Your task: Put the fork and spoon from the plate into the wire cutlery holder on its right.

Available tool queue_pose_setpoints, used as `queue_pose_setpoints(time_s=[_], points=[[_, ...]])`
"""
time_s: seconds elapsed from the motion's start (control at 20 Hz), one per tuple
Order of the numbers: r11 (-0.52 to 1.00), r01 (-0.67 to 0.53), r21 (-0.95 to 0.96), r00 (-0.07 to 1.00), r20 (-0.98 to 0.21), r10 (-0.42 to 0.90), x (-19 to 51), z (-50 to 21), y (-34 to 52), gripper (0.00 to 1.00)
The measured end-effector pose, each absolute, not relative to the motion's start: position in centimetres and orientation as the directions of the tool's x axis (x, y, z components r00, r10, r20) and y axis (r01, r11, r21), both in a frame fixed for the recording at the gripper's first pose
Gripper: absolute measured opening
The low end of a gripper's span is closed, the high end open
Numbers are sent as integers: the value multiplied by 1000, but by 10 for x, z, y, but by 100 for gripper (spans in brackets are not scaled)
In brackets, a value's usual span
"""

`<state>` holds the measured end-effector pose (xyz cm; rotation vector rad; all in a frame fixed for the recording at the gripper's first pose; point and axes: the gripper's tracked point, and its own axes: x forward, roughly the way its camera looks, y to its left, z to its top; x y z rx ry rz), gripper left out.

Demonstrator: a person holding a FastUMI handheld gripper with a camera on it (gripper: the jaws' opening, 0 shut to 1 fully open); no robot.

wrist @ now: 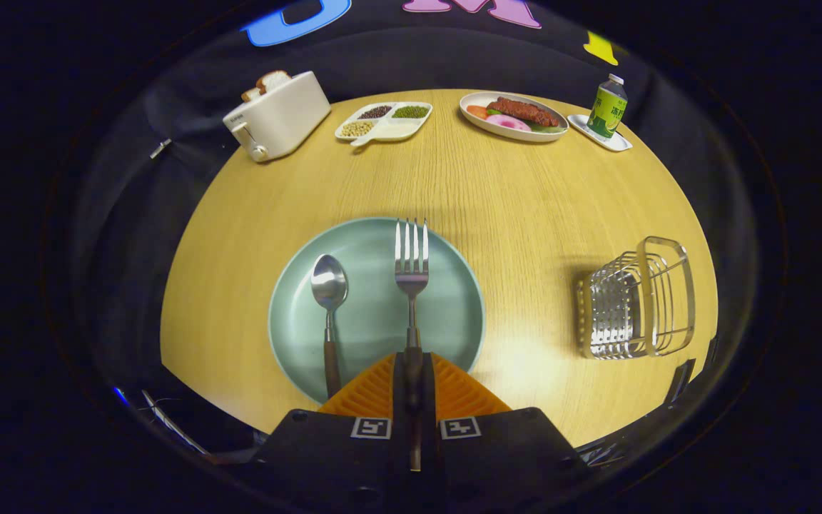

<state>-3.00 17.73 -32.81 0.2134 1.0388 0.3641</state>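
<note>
Closest to my camera, the gripper (412, 368) has its two fingers pressed together on the dark handle of the fork (412, 265), which runs straight ahead with its tines pointing away from me. Whether the fork rests on the plate or is lifted off it I cannot tell. Under it I see the pale green plate (454, 314), and on that plate, just left of the fork, the spoon (328, 300) lies parallel with its bowl facing up. Well off to the right of the plate stands the wire cutlery holder (632, 303) on the wooden table (525, 193). Far beyond the plate I make out a white toaster (277, 116) with bread in it, a divided dish of beans (384, 120), an oval plate of food (513, 116) and a green bottle (608, 107) on a small tray.
</note>
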Motion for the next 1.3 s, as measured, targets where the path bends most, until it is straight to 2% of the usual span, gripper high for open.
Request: queue_pose_setpoints(time_s=[0.1, 0.25, 0.55, 0.8, 0.9, 1.15, 1.3], points=[[916, -232, 328, 452, -797, 400, -34, -302, 140, 10], [911, -278, 306, 380, -835, 397, -43, -278, 74, 10], [879, -422, 221, 95, -954, 286, -68, -284, -28, 10], [862, -451, 229, -167, -971, 171, -66, -313, -47, 10], [860, -462, 216, -241, -964, 113, -60, -321, -47, 10], [843, -515, 155, -365, -930, -52, -46, -333, -46, 10], [850, -515, 112, -372, -922, -104, -37, -343, -41, 11]])
